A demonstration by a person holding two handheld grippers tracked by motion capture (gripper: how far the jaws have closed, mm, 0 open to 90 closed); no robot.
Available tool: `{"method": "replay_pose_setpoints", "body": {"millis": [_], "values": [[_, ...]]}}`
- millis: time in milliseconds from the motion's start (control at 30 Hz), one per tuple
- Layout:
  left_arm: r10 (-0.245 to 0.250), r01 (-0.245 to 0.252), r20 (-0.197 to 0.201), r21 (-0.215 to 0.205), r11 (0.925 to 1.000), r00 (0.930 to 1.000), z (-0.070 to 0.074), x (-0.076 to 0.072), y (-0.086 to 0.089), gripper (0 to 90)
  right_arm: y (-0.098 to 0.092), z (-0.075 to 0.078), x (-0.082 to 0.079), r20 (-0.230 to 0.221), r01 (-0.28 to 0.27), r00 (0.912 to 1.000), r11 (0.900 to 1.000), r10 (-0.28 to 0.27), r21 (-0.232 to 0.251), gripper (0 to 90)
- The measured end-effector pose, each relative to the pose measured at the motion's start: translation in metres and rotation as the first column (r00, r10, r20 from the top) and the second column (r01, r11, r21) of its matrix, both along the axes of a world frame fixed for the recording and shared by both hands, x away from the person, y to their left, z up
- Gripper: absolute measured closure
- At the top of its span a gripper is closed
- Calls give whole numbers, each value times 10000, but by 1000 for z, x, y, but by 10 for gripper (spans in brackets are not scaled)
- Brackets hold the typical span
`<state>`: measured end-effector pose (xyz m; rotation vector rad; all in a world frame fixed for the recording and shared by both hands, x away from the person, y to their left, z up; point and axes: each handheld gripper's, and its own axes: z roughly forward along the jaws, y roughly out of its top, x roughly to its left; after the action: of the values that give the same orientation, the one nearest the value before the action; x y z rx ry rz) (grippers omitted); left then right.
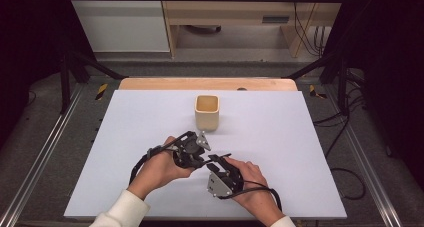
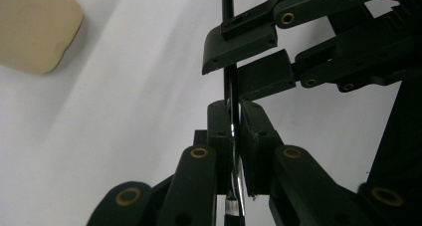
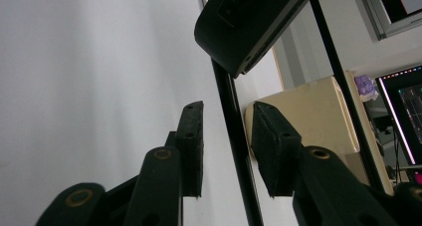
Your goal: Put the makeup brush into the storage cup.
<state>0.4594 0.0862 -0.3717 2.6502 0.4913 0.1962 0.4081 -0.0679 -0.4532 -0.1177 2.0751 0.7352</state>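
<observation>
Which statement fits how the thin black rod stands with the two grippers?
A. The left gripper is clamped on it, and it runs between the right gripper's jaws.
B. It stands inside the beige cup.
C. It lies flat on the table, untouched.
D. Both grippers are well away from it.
A: in the left gripper view the left gripper is shut on the thin black rod; in the right gripper view the rod passes between the right gripper's jaws with gaps on both sides.

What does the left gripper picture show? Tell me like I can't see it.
The left gripper is shut on a thin black rod, and the right gripper has its jaws around the rod higher up. A beige cup sits on the white table.
</observation>
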Motion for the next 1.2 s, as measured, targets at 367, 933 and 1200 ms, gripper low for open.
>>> {"method": "replay_pose_setpoints", "body": {"millis": [367, 933, 1200], "values": [[-79, 79, -38, 14, 10000, 10000, 0, -1, -2, 839, 0, 0, 1, 137, -212, 9997, 9993, 216, -318, 752], [-68, 67, -162, -31, 10000, 9998, -1, -2, -2, 837, 0, -2, 0, -10, -488, 9988, 9970, 488, -596, 834], [208, -206, 21, -582, 9981, 9998, 3, -1, 3, 781, -3, -4, 1, -107, -401, 9992, 9978, 396, -522, 834]]}}
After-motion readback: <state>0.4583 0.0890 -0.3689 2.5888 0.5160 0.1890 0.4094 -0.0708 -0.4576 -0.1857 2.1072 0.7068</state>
